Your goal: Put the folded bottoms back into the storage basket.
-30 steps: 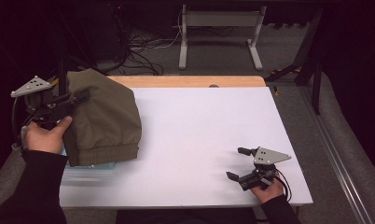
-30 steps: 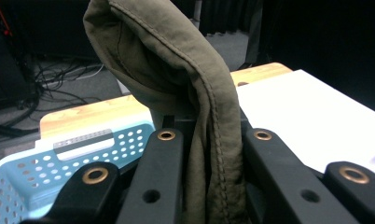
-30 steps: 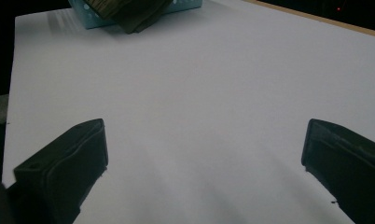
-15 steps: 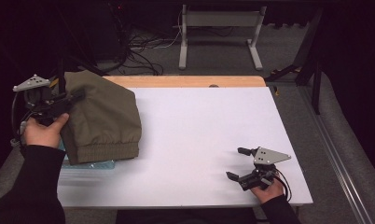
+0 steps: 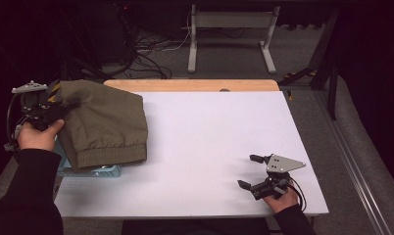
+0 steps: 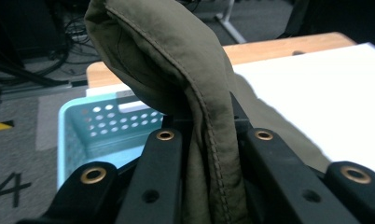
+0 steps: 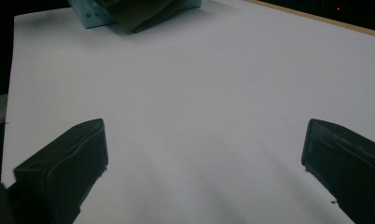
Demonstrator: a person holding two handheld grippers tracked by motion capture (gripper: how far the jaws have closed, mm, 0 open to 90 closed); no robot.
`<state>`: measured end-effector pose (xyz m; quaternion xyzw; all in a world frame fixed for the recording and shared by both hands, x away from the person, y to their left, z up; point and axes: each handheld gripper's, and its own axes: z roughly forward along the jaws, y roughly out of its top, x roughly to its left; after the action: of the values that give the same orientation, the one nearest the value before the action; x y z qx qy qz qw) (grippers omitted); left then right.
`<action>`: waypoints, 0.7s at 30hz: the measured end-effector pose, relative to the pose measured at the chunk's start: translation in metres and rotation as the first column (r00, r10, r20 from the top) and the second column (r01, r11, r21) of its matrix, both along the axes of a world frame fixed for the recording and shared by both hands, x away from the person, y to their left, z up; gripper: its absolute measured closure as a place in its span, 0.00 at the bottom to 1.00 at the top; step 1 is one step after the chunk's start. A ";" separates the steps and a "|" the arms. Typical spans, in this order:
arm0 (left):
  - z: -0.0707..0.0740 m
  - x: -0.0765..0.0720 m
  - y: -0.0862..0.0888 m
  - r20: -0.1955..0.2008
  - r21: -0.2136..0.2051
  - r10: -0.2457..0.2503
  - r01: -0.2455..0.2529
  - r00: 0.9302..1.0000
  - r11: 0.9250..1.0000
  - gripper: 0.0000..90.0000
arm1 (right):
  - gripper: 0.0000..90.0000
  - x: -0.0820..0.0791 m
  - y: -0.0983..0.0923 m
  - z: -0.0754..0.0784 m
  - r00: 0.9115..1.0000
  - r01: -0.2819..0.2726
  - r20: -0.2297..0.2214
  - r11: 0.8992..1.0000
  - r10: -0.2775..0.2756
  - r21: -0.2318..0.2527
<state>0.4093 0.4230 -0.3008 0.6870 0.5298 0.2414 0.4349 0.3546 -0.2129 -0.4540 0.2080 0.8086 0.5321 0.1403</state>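
An olive-green garment [image 5: 107,125] lies draped over a light blue basket [image 5: 104,171] at the table's left edge. My left gripper [image 5: 58,105] is at the garment's far left corner, shut on a fold of the cloth. In the left gripper view the stitched fold of the garment [image 6: 176,60] rises between the two black jaws of the left gripper [image 6: 213,135], with the perforated basket [image 6: 78,130] behind it. My right gripper [image 5: 249,172] rests near the table's front right, open, with nothing between its jaws. In its own view the right gripper [image 7: 204,154] faces bare white table.
The white tabletop [image 5: 214,137] has a wooden strip [image 5: 195,85] along its far edge. Beyond it, cables and a grey metal stand [image 5: 229,34] are on the floor. The garment and basket show at the far end [image 7: 129,11] in the right gripper view.
My left gripper has shifted a little to the left and down, taking the garment's corner with it. The right gripper has stayed put.
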 end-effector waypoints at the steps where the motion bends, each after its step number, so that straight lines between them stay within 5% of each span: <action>1: 0.000 0.000 0.000 0.000 0.000 0.000 0.000 1.000 1.000 0.90 | 0.01 0.000 0.000 0.000 1.000 0.000 0.000 1.000 0.000 0.000; 13: -0.016 0.013 0.015 -0.079 0.035 0.031 -0.028 0.996 0.999 0.90 | 0.01 0.000 -0.001 0.000 1.000 0.002 0.004 1.000 -0.002 0.002; 21: -0.030 0.024 0.024 -0.151 0.063 0.046 -0.037 0.987 0.997 0.90 | 0.01 0.000 -0.001 0.000 1.000 0.002 0.004 1.000 -0.002 0.001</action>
<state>0.4334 0.4466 -0.3312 0.7049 0.5683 0.2129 0.3671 0.3546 -0.2136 -0.4537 0.2080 0.8078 0.5329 0.1423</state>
